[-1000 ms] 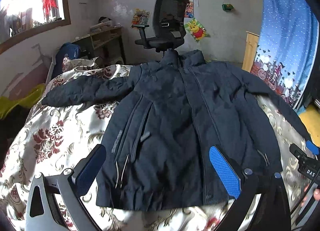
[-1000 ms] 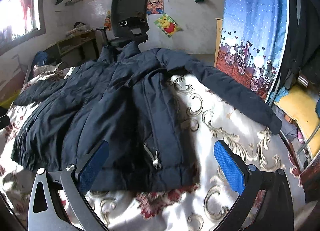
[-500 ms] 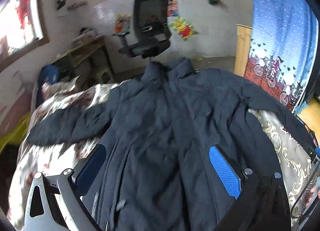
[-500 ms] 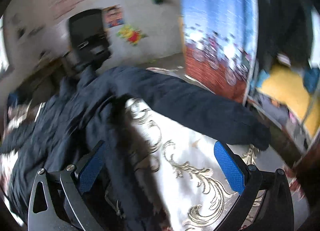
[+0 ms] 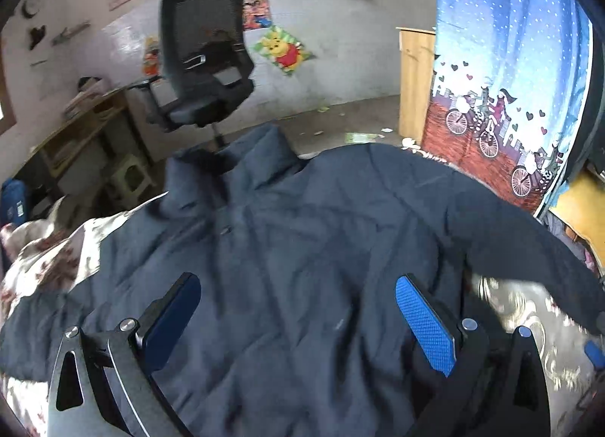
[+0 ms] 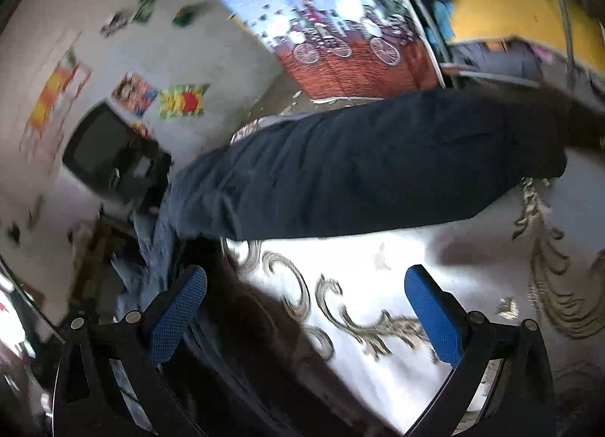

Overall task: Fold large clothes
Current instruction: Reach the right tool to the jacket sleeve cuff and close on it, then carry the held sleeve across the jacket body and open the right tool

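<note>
Jacket (image 5: pixel 302 267), navy, spread on patterned bedspread (image 6: pixel 397 267); hem cut off.
Left gripper (image 5: pixel 298 323) open above it; right gripper (image 6: pixel 306 314) open, empty; right view blurred; no writing legible.

The left gripper (image 5: pixel 298 318) fills the lower part of its frame, its blue-padded fingers (image 5: pixel 425 325) spread wide with nothing between them. The right gripper (image 6: pixel 306 314) likewise sits low in its tilted, blurred frame, fingers (image 6: pixel 433 314) wide apart and empty.

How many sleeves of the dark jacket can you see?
2: one sleeve stretches across the patterned bedspread on the right; the other, partly cut off, lies at left.
</note>
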`<state>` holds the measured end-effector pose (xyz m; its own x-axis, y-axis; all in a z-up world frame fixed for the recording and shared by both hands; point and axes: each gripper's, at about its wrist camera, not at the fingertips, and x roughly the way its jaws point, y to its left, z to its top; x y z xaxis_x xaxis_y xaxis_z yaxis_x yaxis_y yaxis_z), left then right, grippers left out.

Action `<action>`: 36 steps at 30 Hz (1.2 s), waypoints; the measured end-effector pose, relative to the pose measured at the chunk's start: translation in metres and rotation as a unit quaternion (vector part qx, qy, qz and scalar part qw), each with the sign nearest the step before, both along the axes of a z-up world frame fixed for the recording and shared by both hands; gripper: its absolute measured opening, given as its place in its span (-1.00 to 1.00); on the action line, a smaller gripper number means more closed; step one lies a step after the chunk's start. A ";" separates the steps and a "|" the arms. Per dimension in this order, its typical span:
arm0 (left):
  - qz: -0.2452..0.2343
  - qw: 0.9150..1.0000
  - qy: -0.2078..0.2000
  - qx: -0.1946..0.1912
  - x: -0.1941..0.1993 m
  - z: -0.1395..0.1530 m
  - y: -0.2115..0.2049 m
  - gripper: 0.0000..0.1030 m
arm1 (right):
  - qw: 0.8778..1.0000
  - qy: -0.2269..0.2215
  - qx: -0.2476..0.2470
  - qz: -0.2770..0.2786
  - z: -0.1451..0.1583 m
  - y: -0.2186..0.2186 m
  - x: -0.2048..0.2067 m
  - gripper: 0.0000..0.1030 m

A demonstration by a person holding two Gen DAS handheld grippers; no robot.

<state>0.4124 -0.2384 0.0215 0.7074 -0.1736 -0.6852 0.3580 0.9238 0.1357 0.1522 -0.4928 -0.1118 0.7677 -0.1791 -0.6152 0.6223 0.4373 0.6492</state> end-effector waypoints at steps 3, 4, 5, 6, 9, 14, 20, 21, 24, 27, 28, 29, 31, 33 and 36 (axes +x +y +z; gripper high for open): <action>0.002 1.000 0.011 -0.022 0.024 -0.017 -0.025 1.00 | 0.999 -0.015 0.020 -0.037 -0.012 -0.011 0.006 0.98; 0.007 0.999 0.019 -0.033 0.033 -0.025 -0.033 1.00 | 0.998 -0.019 0.036 -0.051 -0.020 -0.017 0.008 0.95; 0.010 0.999 0.029 -0.042 0.041 -0.032 -0.039 1.00 | 0.997 -0.020 0.046 -0.063 -0.025 -0.021 0.009 0.90; 0.011 0.998 0.037 -0.050 0.048 -0.038 -0.044 1.00 | 0.996 -0.018 0.053 -0.073 -0.029 -0.024 0.009 0.76; 0.017 0.997 0.051 -0.061 0.065 -0.057 -0.061 1.00 | 0.993 -0.015 0.060 -0.101 -0.038 -0.032 0.013 0.49; 0.010 0.997 0.069 -0.037 0.076 -0.086 -0.088 1.00 | 0.991 0.006 0.041 -0.126 -0.037 -0.049 0.016 -0.45; 0.012 0.998 0.068 -0.014 0.074 -0.100 -0.095 1.00 | 0.994 0.027 -0.023 -0.105 -0.011 -0.070 0.023 -0.86; 0.013 0.997 0.071 -0.016 0.075 -0.100 -0.093 1.00 | 0.994 0.030 -0.039 -0.099 -0.002 -0.072 0.025 -0.88; 0.022 0.997 0.071 -0.019 0.077 -0.094 -0.085 1.00 | 0.992 0.030 -0.093 -0.084 0.027 -0.076 0.029 -0.90; 0.024 0.998 0.060 -0.019 0.073 -0.080 -0.072 1.00 | 0.984 0.021 -0.166 -0.059 0.071 -0.078 0.041 -0.90; 0.023 0.998 0.055 -0.019 0.072 -0.075 -0.068 1.00 | 0.982 0.019 -0.182 -0.052 0.081 -0.076 0.044 -0.90; 0.022 0.999 0.045 -0.017 0.068 -0.067 -0.060 1.00 | 0.977 0.014 -0.212 -0.037 0.099 -0.076 0.052 -0.91; 0.022 0.999 0.028 -0.014 0.062 -0.053 -0.044 1.00 | 0.966 0.006 -0.258 -0.012 0.128 -0.067 0.064 -0.91; 0.024 1.000 0.015 -0.012 0.057 -0.039 -0.027 1.00 | 0.957 -0.006 -0.290 0.014 0.153 -0.056 0.079 -0.91; 0.040 0.999 -0.001 -0.012 0.051 -0.018 0.008 1.00 | 0.941 -0.031 -0.331 0.058 0.190 -0.029 0.106 -0.91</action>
